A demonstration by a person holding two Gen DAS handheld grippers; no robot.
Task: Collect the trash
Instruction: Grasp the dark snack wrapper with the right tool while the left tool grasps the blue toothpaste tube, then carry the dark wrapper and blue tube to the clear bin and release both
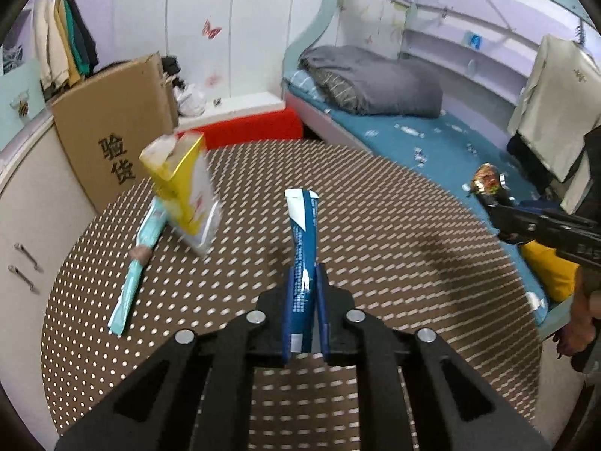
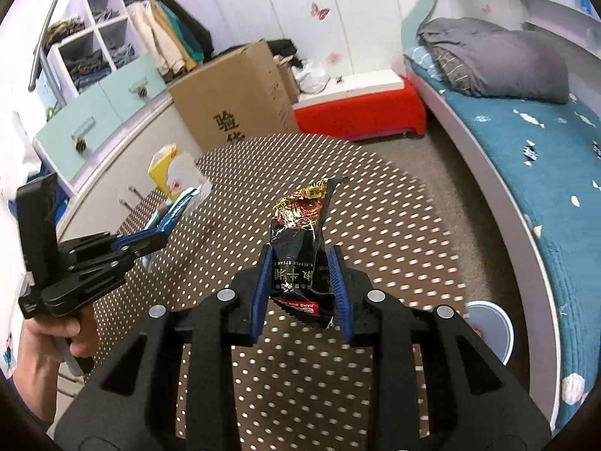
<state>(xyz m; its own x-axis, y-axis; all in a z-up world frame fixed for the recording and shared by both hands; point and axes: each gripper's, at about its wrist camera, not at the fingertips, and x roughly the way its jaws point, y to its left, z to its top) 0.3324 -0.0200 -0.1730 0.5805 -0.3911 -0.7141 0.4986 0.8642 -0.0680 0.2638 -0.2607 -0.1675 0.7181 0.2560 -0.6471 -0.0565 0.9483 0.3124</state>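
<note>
My left gripper (image 1: 306, 274) is shut on a blue and white stick wrapper (image 1: 303, 233), which stands up above the round perforated table (image 1: 394, 233). My right gripper (image 2: 300, 259) is shut on a black snack packet (image 2: 300, 248) with a gold and red top, lifted over the table. That packet (image 1: 486, 180) and the right gripper show at the right edge of the left wrist view. A torn yellow and white carton (image 1: 188, 191) stands on the table's left side, with a mint wrapper (image 1: 141, 251) lying beside it. The left gripper (image 2: 161, 231) appears at left in the right wrist view.
A cardboard box (image 2: 233, 101) stands behind the table beside a red bench (image 2: 360, 116). A bed with a teal cover (image 2: 533, 173) runs along the right. A pale blue bin (image 2: 488, 330) sits on the floor between table and bed. Cabinets (image 1: 33, 203) line the left.
</note>
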